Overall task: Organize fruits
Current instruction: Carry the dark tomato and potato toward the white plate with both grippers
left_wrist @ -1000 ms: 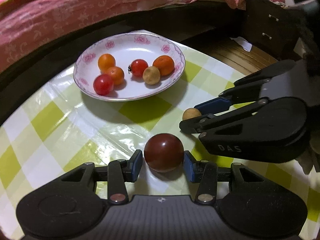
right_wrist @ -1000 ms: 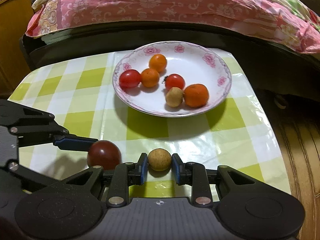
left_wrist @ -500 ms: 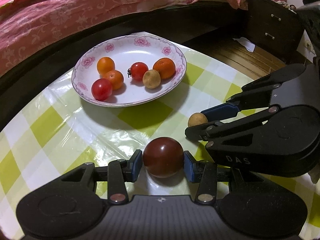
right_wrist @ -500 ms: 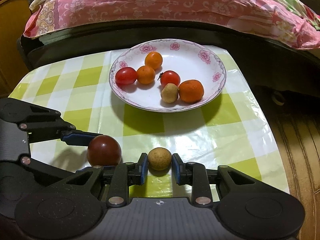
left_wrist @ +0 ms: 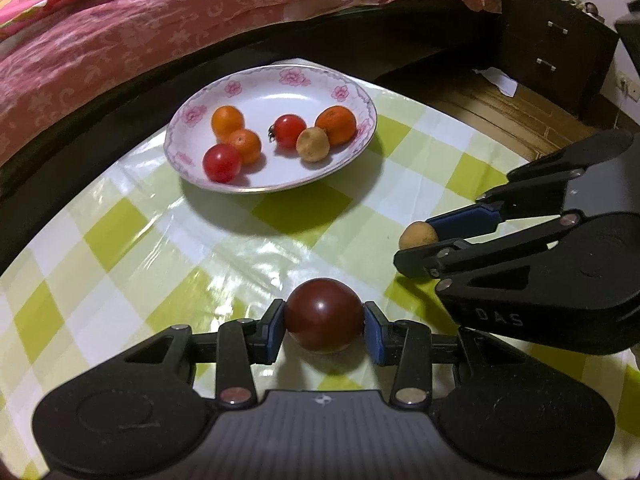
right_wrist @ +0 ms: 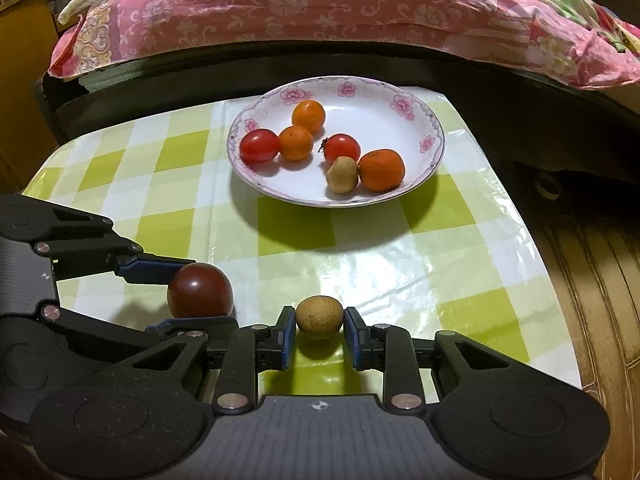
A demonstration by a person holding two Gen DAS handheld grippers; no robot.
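- Behind the table runs a bed with a pink flowered cover; a dark cabinet with drawers stands off to the right in the left wrist view, with a scrap of paper on the wooden floor near it.
- Green-and-white checked tablecloth, glossy, covers the table.
- A white plate with pink flowers on its rim sits toward the far side of the table, well apart from both grippers, with open cloth between and nothing in the way.
- The left gripper is closed to a middling width on a dark red tomato, both blue pads touching its sides; the tomato sits low over the cloth.
- The right gripper is closed narrow on a small brown fruit, pads against both sides, just above the cloth.
- The two grippers are close beside each other at the near edge, the tomato just left of the brown fruit.
- On the plate, six pieces: three oranges, two red tomatoes and one brown fruit touching the biggest orange.
- Off the plate, two pieces, one in each gripper.
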